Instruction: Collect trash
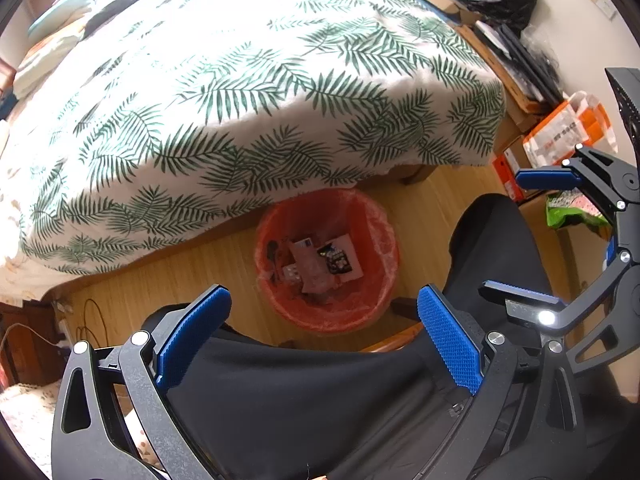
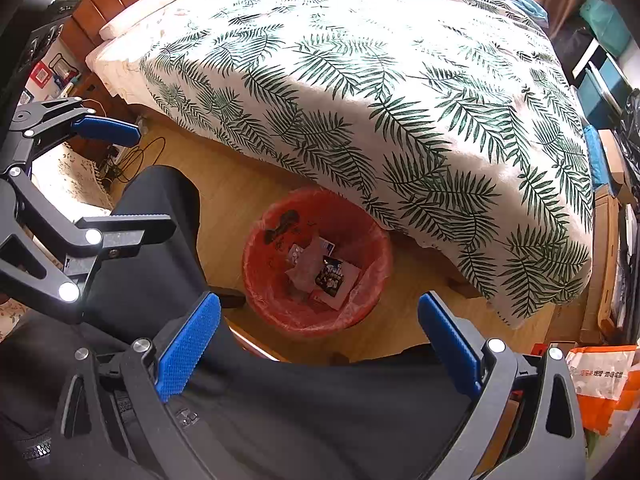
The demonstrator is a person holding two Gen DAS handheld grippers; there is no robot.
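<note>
Left wrist view: one red waste bin (image 1: 326,260), lined with a thin translucent bag, stands on the wooden floor (image 1: 168,276) just beside the hanging edge of one leaf-print bedspread (image 1: 248,92). Several pieces of trash lie inside it, among them one dark printed wrapper (image 1: 336,261) and pale paper scraps (image 1: 308,268); their exact number cannot be told. Two grippers are in view. On the left gripper (image 1: 324,320) the blue-padded fingers (image 1: 448,340) stand wide apart and hold nothing; the bin appears between and beyond them, past the person's dark-clothed legs (image 1: 304,392). At the frame's right edge is the right gripper (image 1: 524,236), its jaws likewise spread and empty. Right wrist view: the same bin (image 2: 316,264) lies ahead of the right gripper (image 2: 320,320), framed between its two parted fingers, apart from both. Also spread, the left gripper (image 2: 132,176) shows at the left edge. One orange-and-white bag (image 2: 600,376) sits at lower right.
</note>
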